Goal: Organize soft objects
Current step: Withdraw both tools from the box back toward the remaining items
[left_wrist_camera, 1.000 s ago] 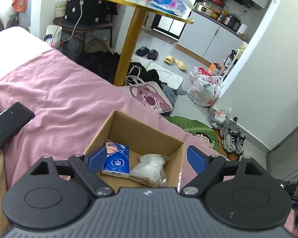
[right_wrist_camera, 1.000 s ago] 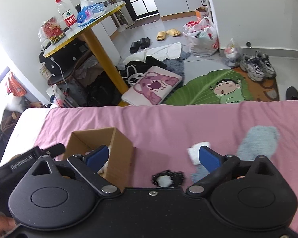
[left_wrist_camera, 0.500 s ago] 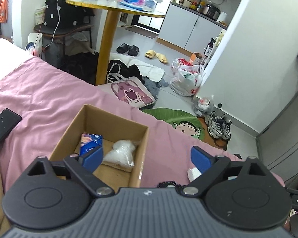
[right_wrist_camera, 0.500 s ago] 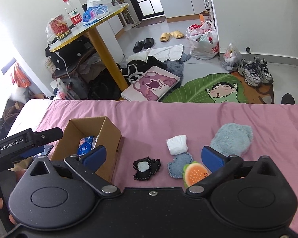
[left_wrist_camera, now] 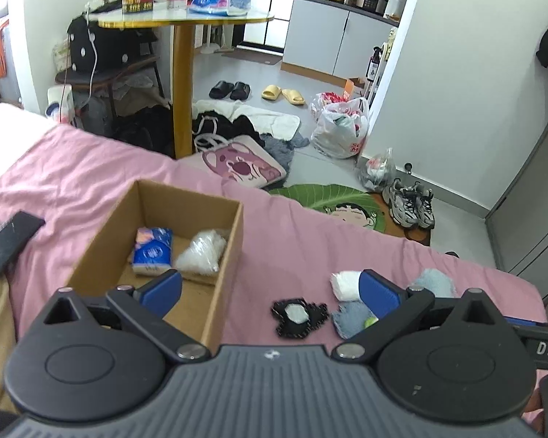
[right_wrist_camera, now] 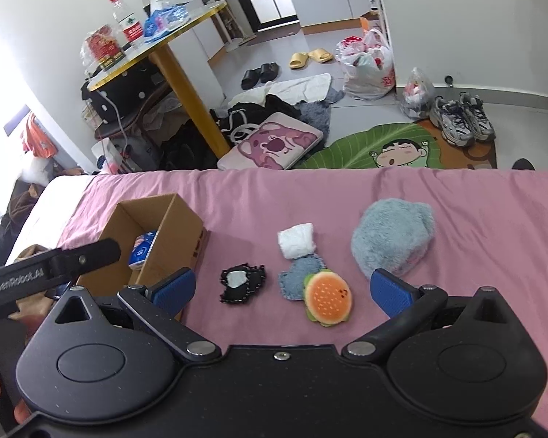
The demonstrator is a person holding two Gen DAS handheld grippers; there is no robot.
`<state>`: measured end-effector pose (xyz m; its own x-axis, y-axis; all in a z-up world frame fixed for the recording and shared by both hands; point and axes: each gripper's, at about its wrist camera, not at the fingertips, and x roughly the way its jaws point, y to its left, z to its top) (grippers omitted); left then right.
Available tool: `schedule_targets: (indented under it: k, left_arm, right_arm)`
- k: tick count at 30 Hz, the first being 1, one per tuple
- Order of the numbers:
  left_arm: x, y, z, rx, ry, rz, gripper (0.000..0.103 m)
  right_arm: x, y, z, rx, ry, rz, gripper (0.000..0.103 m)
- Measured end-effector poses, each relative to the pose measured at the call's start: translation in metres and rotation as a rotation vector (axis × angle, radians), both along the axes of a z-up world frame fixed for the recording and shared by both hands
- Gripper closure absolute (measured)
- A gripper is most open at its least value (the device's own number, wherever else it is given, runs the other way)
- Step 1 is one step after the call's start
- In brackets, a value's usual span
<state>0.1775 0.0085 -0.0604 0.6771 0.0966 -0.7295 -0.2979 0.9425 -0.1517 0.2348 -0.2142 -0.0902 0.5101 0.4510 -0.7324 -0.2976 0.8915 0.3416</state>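
Burger plush (right_wrist_camera: 327, 301) newly unobstructed, right view only.

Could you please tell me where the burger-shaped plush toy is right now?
In the right wrist view, the burger plush lies on the pink bedspread, overlapping the blue-grey cloth patch, right of the black patch.

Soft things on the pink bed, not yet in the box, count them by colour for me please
Blue-grey: 2, fluffy pad and small patch
White: 1, folded cloth
Black: 1, black patch
Orange: 1, burger plush
Total: 5
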Motion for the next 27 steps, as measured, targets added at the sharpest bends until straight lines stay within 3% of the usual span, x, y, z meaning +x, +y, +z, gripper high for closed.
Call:
schedule_targets:
  k: [11, 14, 27]
  left_arm:
    - [-0.001, -0.030, -0.018, 0.030, 0.056, 0.008, 0.001]
    - [0.000, -0.034, -0.023, 0.046, 0.060, 0.056, 0.001]
    - [0.039, -0.043, -0.051, 0.059, 0.127, -0.054, 0.004]
  right_arm:
    - [0.001, -0.016, -0.016, 0.038, 0.059, -0.006, 0.000]
    - [0.003, -0.020, -0.021, 0.041, 0.078, -0.010, 0.000]
    - [0.020, -0.039, -0.048, 0.108, 0.188, -0.116, 0.000]
